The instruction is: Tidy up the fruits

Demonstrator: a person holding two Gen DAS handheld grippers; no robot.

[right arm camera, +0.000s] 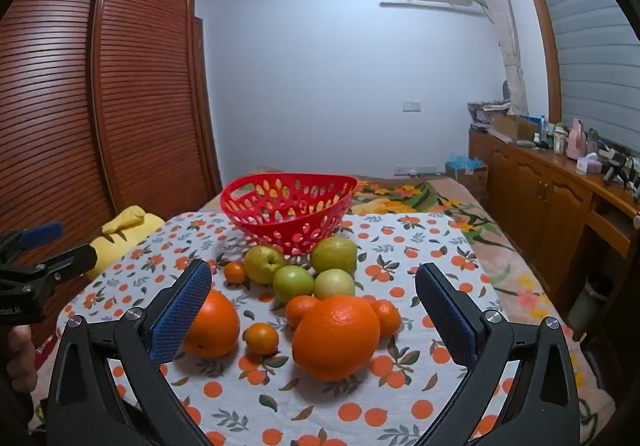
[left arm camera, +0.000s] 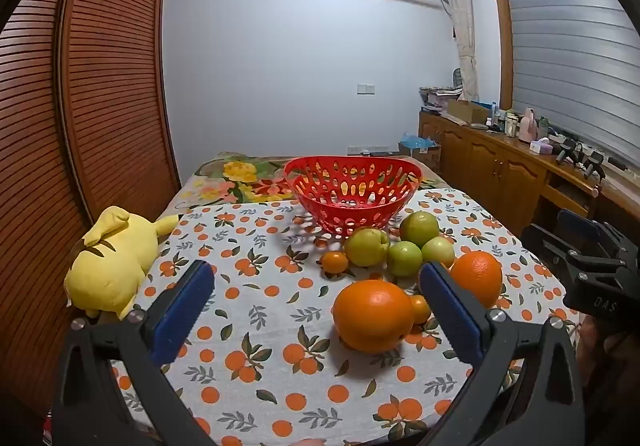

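Note:
An empty red perforated basket [left arm camera: 352, 220] [right arm camera: 288, 234] stands at the far middle of the orange-print cloth. In front of it lie several green fruits [left arm camera: 366, 246] [right arm camera: 293, 282] and small oranges [left arm camera: 335, 261] [right arm camera: 261, 338]. Nearer me are two big oranges [left arm camera: 373, 316] [right arm camera: 336, 338], the other being [left arm camera: 478, 278] [right arm camera: 212, 322]. My left gripper [left arm camera: 317, 270] hovers open, the left big orange just ahead of its right finger. My right gripper [right arm camera: 313, 270] is open too, above the near edge of the fruit pile. Neither touches any fruit.
A yellow plush toy [left arm camera: 110, 258] [right arm camera: 124, 226] lies at the cloth's left edge beside a slatted wooden wardrobe [left arm camera: 100, 86]. A floral cover [left arm camera: 236, 182] lies beyond the basket. A cluttered wooden sideboard [left arm camera: 520, 162] runs along the right wall. A hand [right arm camera: 20, 358] holds the left tool.

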